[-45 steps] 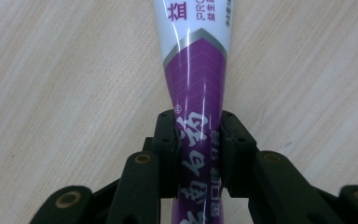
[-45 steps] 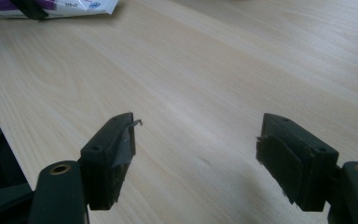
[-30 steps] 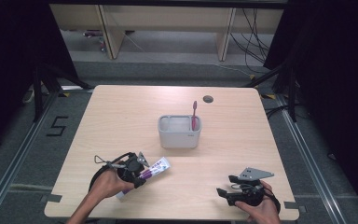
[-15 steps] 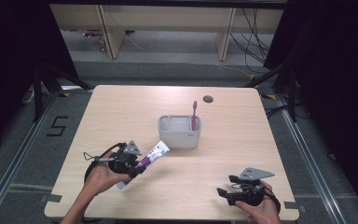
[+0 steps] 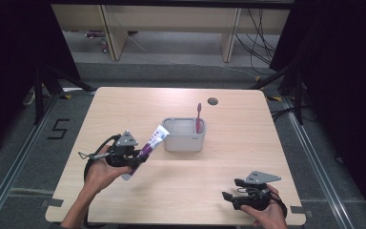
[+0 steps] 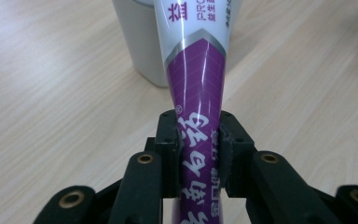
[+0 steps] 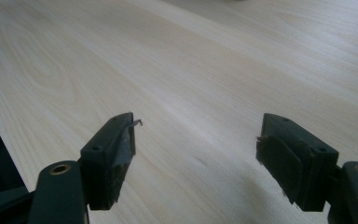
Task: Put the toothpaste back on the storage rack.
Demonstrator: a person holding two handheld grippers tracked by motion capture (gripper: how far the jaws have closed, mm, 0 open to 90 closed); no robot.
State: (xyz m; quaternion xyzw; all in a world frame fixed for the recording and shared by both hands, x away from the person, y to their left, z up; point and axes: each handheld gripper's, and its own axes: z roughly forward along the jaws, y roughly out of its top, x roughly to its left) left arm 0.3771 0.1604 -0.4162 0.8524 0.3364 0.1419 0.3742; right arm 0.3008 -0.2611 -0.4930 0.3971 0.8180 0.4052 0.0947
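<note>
Tongs on your left pinch the toothpaste tube; your right tongs gape idle; tilting may slip it short of the grey cup.

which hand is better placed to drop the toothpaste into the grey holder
Left. The left gripper is shut on the toothpaste tube, whose end already tilts toward the grey holder. The right gripper sits open over bare table near the front edge.

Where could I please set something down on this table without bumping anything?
Bare wood lies along the table's far edge beside the grommet hole, and between the grey holder and right gripper. It is crowded where the toothpaste tube nears the holder.
</note>
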